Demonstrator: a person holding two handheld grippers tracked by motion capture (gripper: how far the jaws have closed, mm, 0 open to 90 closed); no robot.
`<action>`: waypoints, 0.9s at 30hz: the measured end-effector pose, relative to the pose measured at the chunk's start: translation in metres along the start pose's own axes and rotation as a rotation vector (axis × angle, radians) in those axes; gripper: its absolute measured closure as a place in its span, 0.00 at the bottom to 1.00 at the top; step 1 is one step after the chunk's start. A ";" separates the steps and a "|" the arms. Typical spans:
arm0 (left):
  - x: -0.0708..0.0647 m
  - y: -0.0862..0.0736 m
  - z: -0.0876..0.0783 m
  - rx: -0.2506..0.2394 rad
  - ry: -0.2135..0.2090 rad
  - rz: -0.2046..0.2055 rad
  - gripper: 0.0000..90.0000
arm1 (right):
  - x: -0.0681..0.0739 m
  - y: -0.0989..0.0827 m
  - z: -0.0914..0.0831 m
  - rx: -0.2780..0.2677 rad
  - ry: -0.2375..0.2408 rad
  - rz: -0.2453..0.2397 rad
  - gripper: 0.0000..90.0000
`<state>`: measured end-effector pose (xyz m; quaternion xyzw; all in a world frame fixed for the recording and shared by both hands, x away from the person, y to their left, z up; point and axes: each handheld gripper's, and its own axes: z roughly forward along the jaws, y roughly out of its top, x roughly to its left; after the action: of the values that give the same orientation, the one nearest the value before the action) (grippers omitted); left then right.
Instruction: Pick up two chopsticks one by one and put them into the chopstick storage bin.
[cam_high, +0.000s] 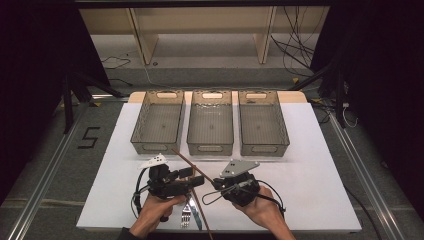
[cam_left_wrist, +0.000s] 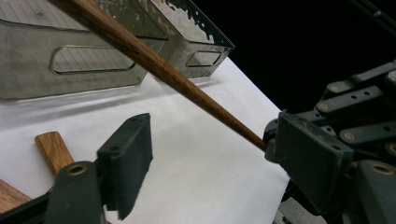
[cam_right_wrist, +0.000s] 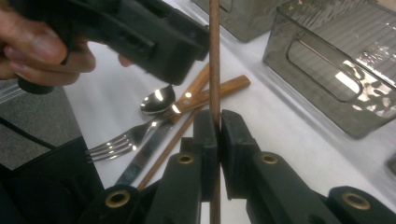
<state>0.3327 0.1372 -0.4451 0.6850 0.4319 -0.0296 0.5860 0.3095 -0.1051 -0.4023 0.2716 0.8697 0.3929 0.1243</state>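
Observation:
My right gripper (cam_right_wrist: 218, 135) is shut on a thin wooden chopstick (cam_right_wrist: 214, 56), which stands straight up between its pads. In the high view the chopstick (cam_high: 186, 161) slants up and left from the right gripper (cam_high: 215, 184) over the white table. My left gripper (cam_high: 197, 176) lies just left of it, jaws pointing right. In the left gripper view the left gripper (cam_left_wrist: 215, 163) is open with wide-set pads and bare table between them. The chopstick (cam_left_wrist: 154, 60) crosses beyond them, and its lower end is hidden behind the right-hand pad.
Three empty smoky plastic bins (cam_high: 156, 148), (cam_high: 210, 148), (cam_high: 263, 149) stand in a row at the back of the table. A spoon (cam_right_wrist: 157, 100), a fork (cam_right_wrist: 112, 144), wooden-handled cutlery (cam_right_wrist: 219, 91) and a second chopstick (cam_high: 204, 220) lie near the front edge.

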 end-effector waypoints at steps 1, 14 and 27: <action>0.000 0.000 0.001 0.003 -0.004 -0.003 0.33 | 0.000 0.000 0.000 -0.001 0.001 -0.004 0.95; -0.003 0.003 0.006 0.003 -0.075 -0.026 0.64 | 0.007 0.000 0.004 -0.033 0.021 -0.032 0.95; 0.000 0.007 0.001 -0.021 -0.211 -0.092 0.92 | 0.006 -0.004 0.004 -0.078 0.042 -0.028 0.94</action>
<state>0.3380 0.1372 -0.4399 0.6513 0.3990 -0.1239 0.6335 0.3048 -0.1016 -0.4075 0.2459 0.8598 0.4306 0.1218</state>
